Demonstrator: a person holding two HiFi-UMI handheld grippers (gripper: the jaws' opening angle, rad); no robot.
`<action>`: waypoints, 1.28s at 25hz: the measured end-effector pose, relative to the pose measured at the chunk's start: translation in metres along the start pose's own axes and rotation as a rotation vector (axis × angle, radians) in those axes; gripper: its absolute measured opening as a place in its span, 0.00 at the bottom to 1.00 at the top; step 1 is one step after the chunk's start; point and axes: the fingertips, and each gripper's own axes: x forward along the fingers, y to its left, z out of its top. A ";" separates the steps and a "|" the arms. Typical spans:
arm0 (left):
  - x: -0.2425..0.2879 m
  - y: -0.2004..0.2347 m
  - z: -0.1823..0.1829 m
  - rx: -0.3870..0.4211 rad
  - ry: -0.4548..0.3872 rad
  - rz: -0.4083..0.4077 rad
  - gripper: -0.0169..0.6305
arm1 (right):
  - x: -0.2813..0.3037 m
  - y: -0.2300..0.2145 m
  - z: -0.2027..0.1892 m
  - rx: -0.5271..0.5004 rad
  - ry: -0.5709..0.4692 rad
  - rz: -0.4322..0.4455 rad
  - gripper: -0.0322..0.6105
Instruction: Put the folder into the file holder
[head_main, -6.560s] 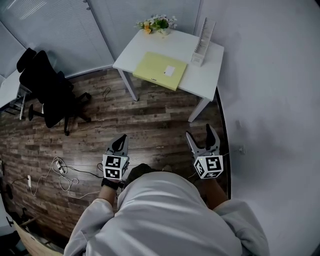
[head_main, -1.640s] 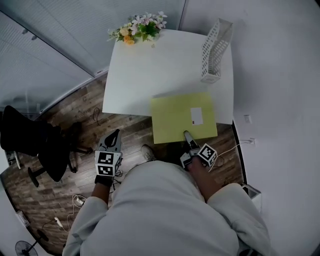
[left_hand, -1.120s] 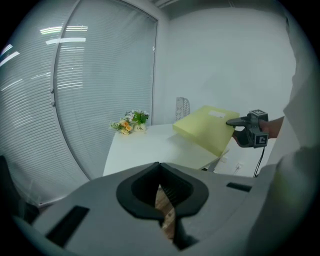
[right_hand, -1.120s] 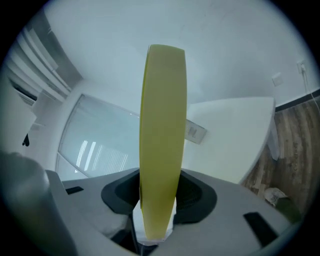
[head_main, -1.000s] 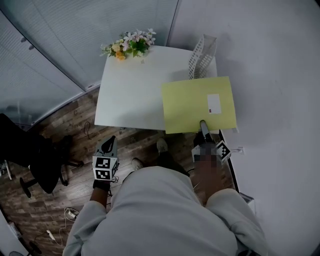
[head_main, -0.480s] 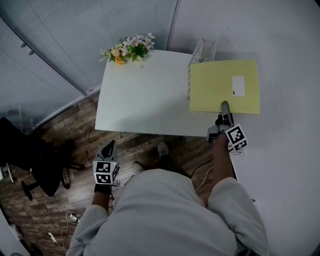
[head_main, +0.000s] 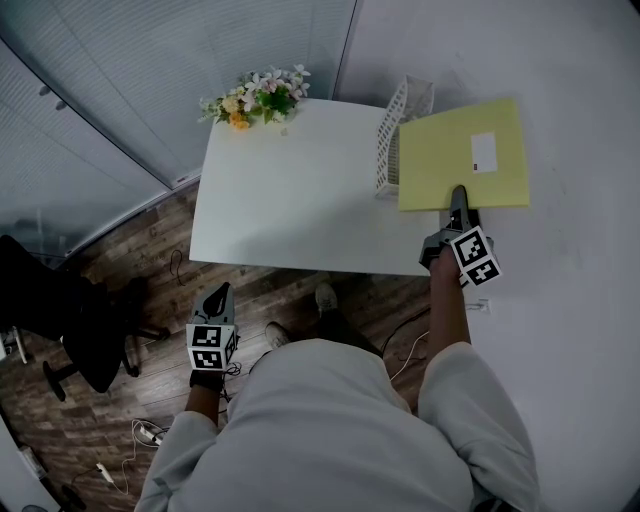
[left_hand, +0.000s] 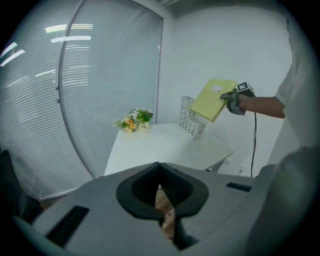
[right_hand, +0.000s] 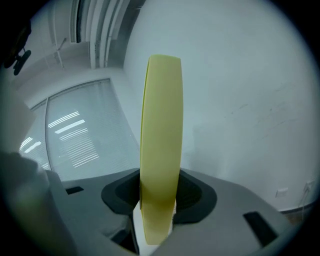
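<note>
A pale yellow folder (head_main: 463, 155) with a white label hangs in the air at the right, just beside the white mesh file holder (head_main: 392, 135) at the table's far right corner. My right gripper (head_main: 459, 200) is shut on the folder's near edge. In the right gripper view the folder (right_hand: 161, 145) stands edge-on between the jaws. In the left gripper view the folder (left_hand: 212, 100) hangs just above and to the right of the file holder (left_hand: 190, 117). My left gripper (head_main: 216, 299) is low at the left over the floor, shut and holding nothing.
The white table (head_main: 290, 200) carries a small bunch of flowers (head_main: 254, 97) at its far left corner. A white wall runs along the right, slatted blinds along the back. A black office chair (head_main: 50, 310) stands on the wooden floor at the left.
The right gripper lifted the folder off the table's near edge, carried it up and right, and rolled it. It now hangs beside the file holder. The left gripper stayed put.
</note>
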 end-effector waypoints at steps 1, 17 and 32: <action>0.000 0.001 -0.001 0.001 -0.003 0.003 0.04 | 0.002 0.000 0.000 -0.010 -0.004 -0.009 0.32; -0.004 0.024 -0.014 -0.042 0.018 0.027 0.04 | 0.019 0.055 -0.011 -0.314 -0.079 -0.117 0.32; -0.003 0.044 -0.025 -0.084 0.065 0.050 0.04 | 0.082 0.060 -0.043 -0.452 -0.046 -0.126 0.32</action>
